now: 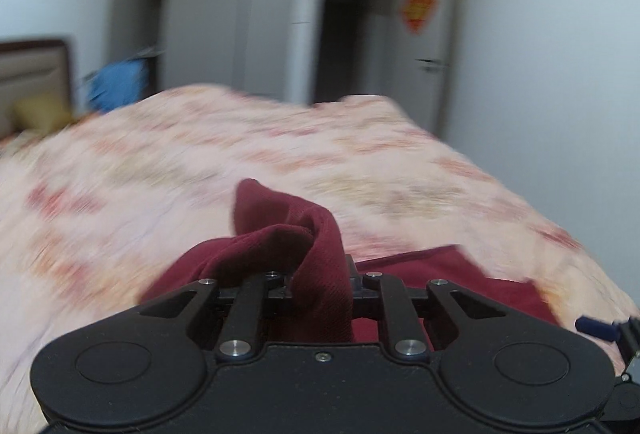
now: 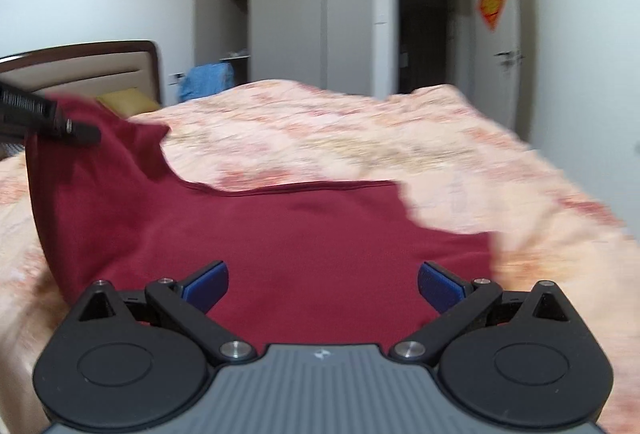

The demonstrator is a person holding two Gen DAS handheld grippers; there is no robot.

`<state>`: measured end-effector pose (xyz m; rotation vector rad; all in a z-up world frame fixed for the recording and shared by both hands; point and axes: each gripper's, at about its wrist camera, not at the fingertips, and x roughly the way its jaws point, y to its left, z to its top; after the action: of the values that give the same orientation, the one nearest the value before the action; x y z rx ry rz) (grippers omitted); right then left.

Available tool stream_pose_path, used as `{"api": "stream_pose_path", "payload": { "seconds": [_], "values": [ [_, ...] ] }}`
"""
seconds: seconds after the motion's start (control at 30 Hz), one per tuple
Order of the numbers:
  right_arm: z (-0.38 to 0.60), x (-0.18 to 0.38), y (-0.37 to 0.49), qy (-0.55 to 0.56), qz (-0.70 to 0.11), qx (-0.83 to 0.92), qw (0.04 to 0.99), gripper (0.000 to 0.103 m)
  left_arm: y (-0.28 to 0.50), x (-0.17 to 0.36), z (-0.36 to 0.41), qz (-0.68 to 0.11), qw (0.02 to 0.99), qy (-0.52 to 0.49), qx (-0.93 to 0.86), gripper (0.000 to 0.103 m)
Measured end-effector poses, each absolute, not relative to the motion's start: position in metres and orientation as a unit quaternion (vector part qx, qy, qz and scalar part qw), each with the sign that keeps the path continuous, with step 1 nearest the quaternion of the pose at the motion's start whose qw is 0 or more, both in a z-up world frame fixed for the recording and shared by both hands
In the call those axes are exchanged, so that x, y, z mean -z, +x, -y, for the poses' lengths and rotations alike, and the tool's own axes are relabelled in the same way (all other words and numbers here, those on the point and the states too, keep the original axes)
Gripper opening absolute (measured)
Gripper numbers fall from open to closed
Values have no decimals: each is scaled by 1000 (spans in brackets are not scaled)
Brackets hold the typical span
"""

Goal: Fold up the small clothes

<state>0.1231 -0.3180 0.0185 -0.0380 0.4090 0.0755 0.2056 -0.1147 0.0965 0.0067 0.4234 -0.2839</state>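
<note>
A dark red garment (image 2: 304, 230) lies spread on the bed's pink floral cover (image 2: 360, 130). My left gripper (image 1: 320, 286) is shut on a bunched fold of the red garment (image 1: 288, 234) and lifts it; the fingertips are hidden by cloth. In the right wrist view the left gripper (image 2: 76, 128) shows at the far left, holding the garment's corner up. My right gripper (image 2: 322, 284) is open and empty, its blue pads (image 2: 208, 286) wide apart just above the garment's near part.
A headboard (image 2: 80, 70) and a yellow pillow (image 2: 128, 100) are at the far left. A blue cloth (image 2: 208, 78) hangs by an open grey wardrobe (image 2: 288, 26). A doorway (image 2: 428, 34) and a door with a red ornament (image 2: 492, 6) stand at the back right.
</note>
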Motion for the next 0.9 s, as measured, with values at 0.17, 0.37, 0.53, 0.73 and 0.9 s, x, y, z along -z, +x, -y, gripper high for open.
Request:
{"api": "stream_pose_path", "payload": {
  "seconds": [0.17, 0.37, 0.53, 0.73, 0.9],
  "values": [
    [372, -13, 75, -26, -205, 28, 978, 103, 184, -82, 207, -200, 941, 104, 253, 18],
    [416, 7, 39, -16, -237, 86, 968, 103, 181, -31, 262, -286, 892, 137, 321, 28],
    [431, 14, 28, 21, -237, 98, 966, 103, 173, -27, 240, -288, 890, 81, 345, 63],
    [429, 11, 37, 36, -235, 110, 965, 103, 158, -35, 206, -294, 895, 6, 337, 91],
    [416, -5, 44, 53, -197, 67, 977, 103, 144, -46, 159, -294, 919, -65, 253, 102]
  ]
}}
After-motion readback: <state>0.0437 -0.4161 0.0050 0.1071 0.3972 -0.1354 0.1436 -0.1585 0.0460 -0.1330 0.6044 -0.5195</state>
